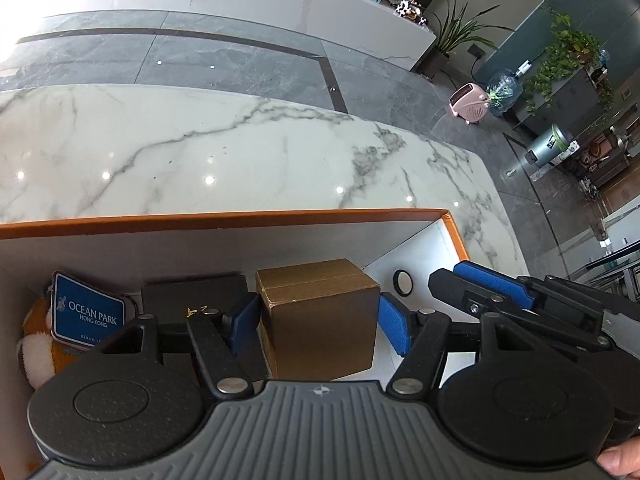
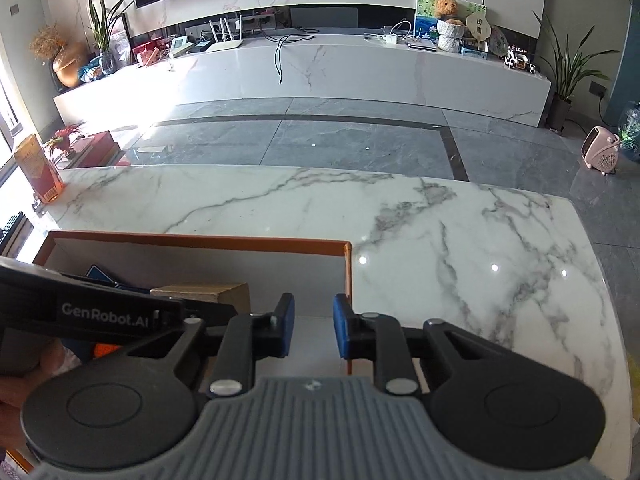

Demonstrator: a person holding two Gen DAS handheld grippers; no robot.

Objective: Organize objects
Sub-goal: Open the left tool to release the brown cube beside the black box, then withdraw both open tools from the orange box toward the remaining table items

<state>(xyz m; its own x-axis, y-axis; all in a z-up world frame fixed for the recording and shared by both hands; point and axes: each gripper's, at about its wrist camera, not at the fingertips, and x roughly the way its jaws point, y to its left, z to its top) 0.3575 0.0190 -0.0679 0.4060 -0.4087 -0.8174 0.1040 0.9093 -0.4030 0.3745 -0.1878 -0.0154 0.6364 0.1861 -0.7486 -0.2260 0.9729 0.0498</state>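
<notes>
Claws first, since they sit nearest the cameras. The left claw stands wide around the gold-brown carton inside the orange-rimmed box; its blue pads flank the carton's two sides very closely, and I cannot tell for certain whether they press or merely stand beside it, though a slight gap seems to show on the right, so I read it as released. The right claw hangs over the box's right wall with nothing between its pads, partly closed but not clenched on anything; in the left wrist view it shows just to the right of the carton.

Inside the box, the carton rests on the white floor near the middle. Beside it on the left lies a black flat case, then a blue Ocean Park tag on an orange and white plush toy in the left corner. A small black ring lies on the box floor towards the right corner.

Beyond the box, the marble counter carries only a red and orange packet at its far left edge. Judging by this, most things are already packed, the carton looks just placed or about to be shifted, and that packet may be the one item left, if it belongs to the job at all.
</notes>
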